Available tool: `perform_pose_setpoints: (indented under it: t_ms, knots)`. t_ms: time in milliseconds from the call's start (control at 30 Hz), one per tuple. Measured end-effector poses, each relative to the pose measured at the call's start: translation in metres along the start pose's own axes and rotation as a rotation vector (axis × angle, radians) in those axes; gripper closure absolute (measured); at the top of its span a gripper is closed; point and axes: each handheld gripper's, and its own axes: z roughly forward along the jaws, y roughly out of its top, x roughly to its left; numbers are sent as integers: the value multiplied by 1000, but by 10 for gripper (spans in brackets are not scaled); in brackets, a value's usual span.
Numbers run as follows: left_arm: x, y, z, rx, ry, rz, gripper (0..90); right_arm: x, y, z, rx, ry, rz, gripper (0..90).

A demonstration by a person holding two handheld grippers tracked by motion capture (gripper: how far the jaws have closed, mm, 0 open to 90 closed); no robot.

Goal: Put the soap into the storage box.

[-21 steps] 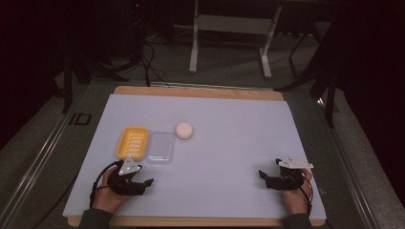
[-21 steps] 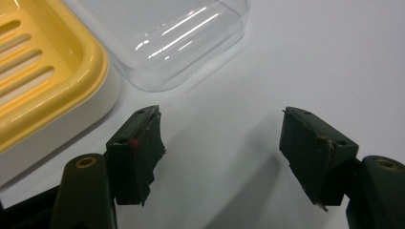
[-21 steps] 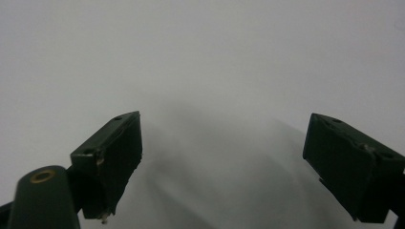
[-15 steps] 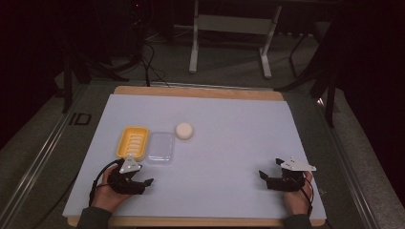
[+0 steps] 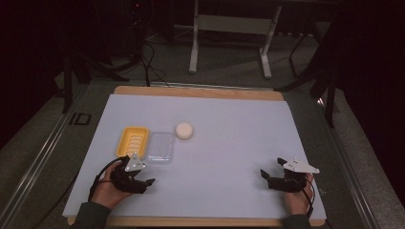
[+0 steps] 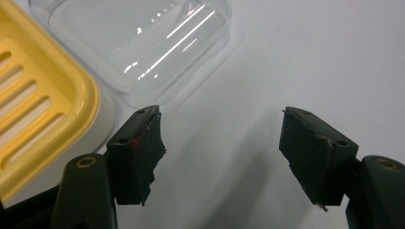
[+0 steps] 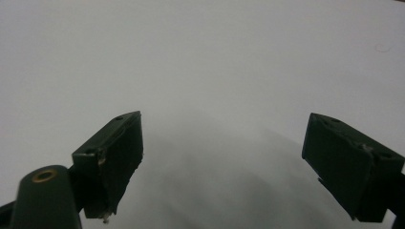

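The yellow slatted plastic soap dish (image 5: 132, 141) lies at the left of the white tabletop (image 5: 229, 143), touching the clear plastic lid (image 5: 160, 148) on its right, both open side up, probably to receive the round cream soap bar (image 5: 184, 130) just beyond the lid. The left tongs (image 5: 143, 181) rest near the lid with jaws apart and empty. The right tongs (image 5: 267, 175) rest well apart, jaws wide, gripping nothing. In the left gripper view the dish (image 6: 33, 119) and lid (image 6: 138, 43) are cut off by the frame.
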Motion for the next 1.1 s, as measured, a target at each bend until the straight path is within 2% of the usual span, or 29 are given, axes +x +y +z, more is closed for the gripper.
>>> perform_pose_setpoints:
  t_ms: [200,600,1100]
  knots:
    - [-1,9,-6,-2,-11,32,314,0,0,0,-2,2,3,138]
    - [6,31,-11,9,-11,84,313,-1,0,1,10,5,3,138]
    - [14,52,-6,32,-19,122,312,-1,0,1,11,5,8,138]
